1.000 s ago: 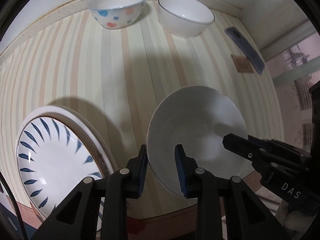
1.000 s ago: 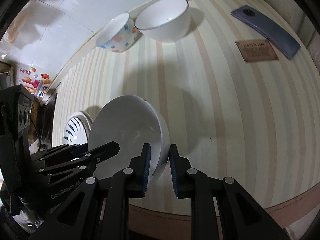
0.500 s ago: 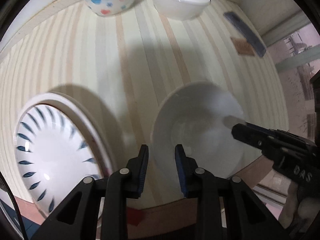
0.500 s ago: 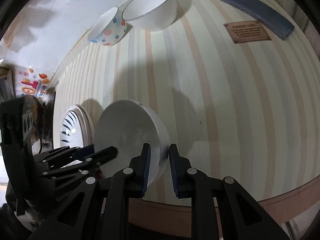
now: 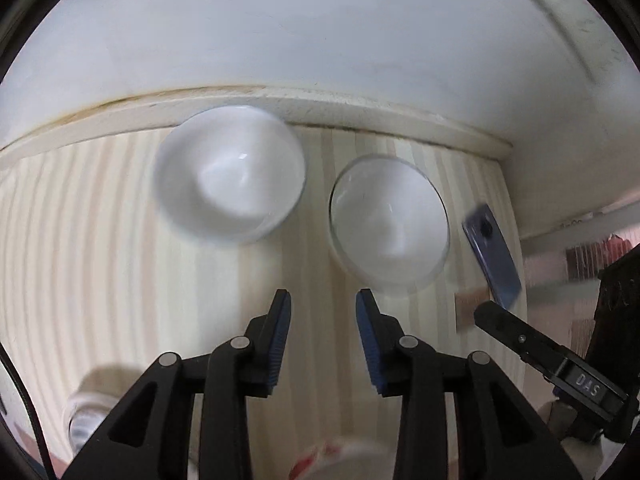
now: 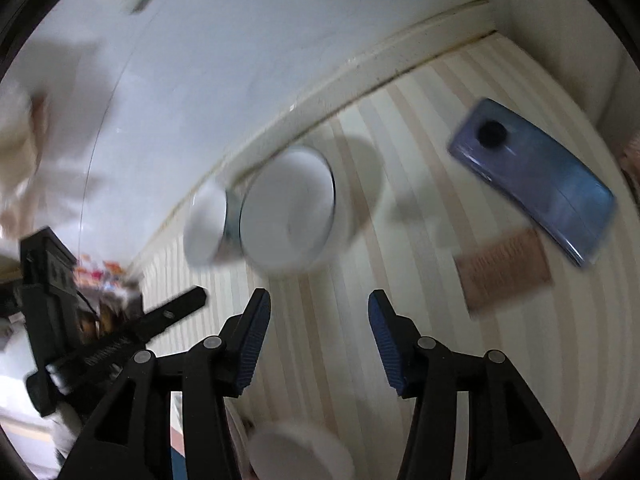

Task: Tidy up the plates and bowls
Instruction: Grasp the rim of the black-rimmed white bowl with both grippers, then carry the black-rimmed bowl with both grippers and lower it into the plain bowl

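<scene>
Both grippers have just been opening, and nothing sits between the jaws of the left gripper (image 5: 322, 308) or the wider-spread right gripper (image 6: 318, 306). Two bowls (image 5: 230, 176) (image 5: 390, 220) stand side by side at the back edge of the striped counter (image 5: 120, 240) (against the wall), a phone (image 6: 532, 178) to their right. Bare counter lies between grippers and bowls.

Two white bowls (image 5: 230, 182) (image 5: 390, 226) upright, side by side near the back wall
</scene>
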A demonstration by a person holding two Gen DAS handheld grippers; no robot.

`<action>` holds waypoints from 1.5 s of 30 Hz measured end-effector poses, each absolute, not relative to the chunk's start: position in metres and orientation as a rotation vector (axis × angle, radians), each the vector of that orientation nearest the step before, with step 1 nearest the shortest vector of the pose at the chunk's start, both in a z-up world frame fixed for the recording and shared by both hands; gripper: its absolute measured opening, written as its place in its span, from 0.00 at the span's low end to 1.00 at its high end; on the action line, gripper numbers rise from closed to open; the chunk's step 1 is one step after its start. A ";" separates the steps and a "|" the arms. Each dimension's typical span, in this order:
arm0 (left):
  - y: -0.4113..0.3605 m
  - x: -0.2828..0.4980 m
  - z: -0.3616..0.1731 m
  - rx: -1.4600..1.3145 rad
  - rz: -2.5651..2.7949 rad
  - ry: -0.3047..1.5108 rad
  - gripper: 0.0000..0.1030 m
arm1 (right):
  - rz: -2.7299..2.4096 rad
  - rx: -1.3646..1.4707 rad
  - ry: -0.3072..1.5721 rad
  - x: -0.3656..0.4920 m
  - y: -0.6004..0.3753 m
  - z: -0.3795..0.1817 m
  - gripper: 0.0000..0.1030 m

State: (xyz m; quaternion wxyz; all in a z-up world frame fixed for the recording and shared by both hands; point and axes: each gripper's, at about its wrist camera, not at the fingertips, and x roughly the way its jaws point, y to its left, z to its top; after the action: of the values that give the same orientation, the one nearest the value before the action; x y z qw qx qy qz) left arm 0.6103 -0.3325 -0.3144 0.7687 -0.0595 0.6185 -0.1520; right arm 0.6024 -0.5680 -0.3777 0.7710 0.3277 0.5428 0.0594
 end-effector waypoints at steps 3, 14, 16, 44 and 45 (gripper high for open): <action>-0.346 0.635 -0.335 -0.143 -0.331 1.375 0.30 | 0.130 0.733 1.186 0.634 -0.571 -0.394 0.52; -0.371 0.661 -0.362 -0.102 -0.324 1.385 0.23 | 0.094 0.714 1.208 0.678 -0.573 -0.429 0.17; -0.370 0.661 -0.361 -0.102 -0.328 1.381 0.21 | 0.092 0.695 1.203 0.679 -0.572 -0.428 0.16; -0.329 0.525 -0.274 -0.016 -0.422 1.279 0.21 | 0.145 0.556 1.125 0.534 -0.519 -0.333 0.16; -0.326 0.517 -0.271 -0.015 -0.427 1.281 0.21 | 0.147 0.557 1.124 0.528 -0.517 -0.331 0.16</action>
State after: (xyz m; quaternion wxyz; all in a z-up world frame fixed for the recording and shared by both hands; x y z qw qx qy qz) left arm 0.5171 -0.3260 -0.2706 0.7805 -0.0069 0.5930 -0.1976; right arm 0.5279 -0.5168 -0.3312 0.8072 0.2604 0.5252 0.0685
